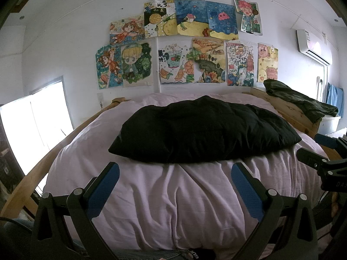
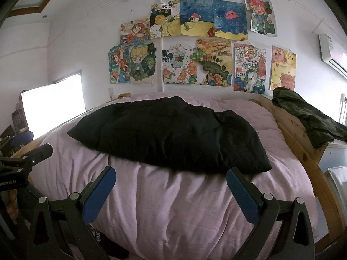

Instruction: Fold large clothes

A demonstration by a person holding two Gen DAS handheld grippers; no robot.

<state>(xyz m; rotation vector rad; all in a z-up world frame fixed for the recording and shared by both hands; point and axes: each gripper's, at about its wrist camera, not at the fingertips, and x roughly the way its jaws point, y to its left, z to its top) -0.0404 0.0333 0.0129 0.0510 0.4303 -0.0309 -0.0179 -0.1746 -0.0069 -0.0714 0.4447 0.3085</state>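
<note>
A black padded garment (image 1: 203, 132) lies in a compact, puffy bundle across the middle of a bed (image 1: 151, 205) covered in pale pink bedding. It looks already folded, though its dark cloth hides seams and edges. The left gripper (image 1: 175, 177) and right gripper (image 2: 171, 178) hover side by side just short of its near edge, jaws spread wide and holding nothing, likely placed to reach its two ends. A dark green garment (image 2: 308, 117) drapes over the wooden bed rail (image 2: 290, 127) at right, partly cut off. Children's drawings (image 1: 186, 43) cover the wall behind.

Black gripper (image 1: 175, 171) frames, blue ribbed pads (image 2: 243, 197), silver screws
</note>
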